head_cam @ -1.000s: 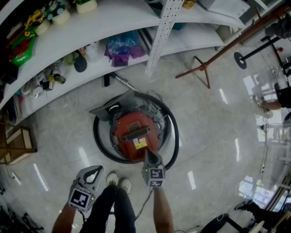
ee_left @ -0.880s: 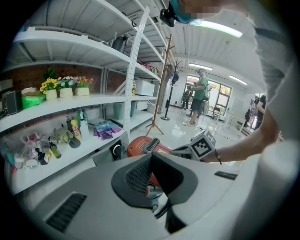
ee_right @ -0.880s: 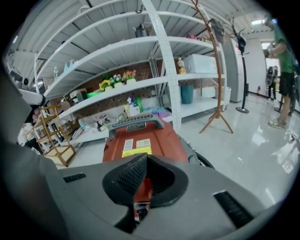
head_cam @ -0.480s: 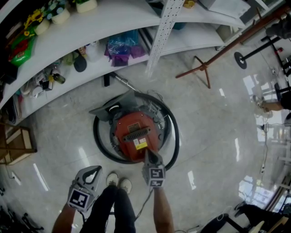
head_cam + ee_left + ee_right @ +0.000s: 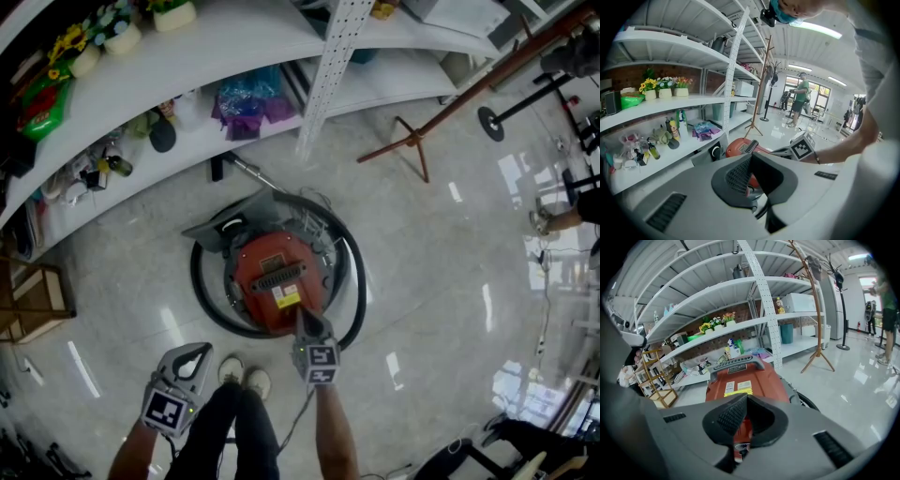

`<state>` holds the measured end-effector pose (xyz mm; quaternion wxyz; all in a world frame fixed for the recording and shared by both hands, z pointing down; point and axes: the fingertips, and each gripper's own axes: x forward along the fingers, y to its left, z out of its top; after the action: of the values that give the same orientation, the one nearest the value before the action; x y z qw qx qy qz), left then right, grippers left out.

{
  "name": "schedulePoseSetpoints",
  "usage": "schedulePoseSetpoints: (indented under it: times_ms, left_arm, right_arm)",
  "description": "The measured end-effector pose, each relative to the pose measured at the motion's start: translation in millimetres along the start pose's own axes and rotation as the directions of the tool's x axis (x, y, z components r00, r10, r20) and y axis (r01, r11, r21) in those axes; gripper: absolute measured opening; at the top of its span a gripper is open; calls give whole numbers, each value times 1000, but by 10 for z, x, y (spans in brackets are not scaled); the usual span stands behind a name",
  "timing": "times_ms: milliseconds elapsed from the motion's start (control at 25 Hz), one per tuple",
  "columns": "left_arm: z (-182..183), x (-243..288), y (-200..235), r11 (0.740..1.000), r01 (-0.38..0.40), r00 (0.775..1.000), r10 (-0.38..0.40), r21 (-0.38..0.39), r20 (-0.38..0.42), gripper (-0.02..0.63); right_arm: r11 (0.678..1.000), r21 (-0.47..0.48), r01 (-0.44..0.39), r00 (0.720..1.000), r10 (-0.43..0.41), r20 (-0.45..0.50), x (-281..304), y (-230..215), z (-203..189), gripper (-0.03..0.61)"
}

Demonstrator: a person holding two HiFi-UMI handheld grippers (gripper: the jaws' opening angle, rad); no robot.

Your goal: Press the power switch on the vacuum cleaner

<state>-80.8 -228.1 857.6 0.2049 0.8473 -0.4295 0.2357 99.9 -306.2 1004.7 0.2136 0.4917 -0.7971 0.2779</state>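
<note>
The glossy pale floor carries the red vacuum cleaner, ringed by its black hose, near a wooden stand.

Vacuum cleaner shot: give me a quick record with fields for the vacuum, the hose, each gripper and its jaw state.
vacuum cleaner: red body, black handle on top, standing on the glossy floor in front of the white shelves
hose: black, looped on the floor around the body
right gripper: jaws together, nothing held, tips at the near edge of the red body; contact unclear
left gripper: jaws together, nothing held, low beside the person's shoes, clear of the vacuum
</note>
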Motion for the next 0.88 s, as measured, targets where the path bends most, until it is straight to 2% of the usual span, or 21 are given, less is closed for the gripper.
schedulePoseSetpoints:
  times_ms: [560, 880]
  left_arm:
    - [231, -156, -138, 1000, 15, 1000, -16, 23, 22, 9]
    - [540, -336, -319, 998, 42, 998, -44, 37, 55, 9]
  right_arm:
    - [1000, 13, -23, 1000, 23, 12, -356, 158, 208, 2]
    - [999, 23, -28, 999, 27, 41, -713, 298, 464, 2]
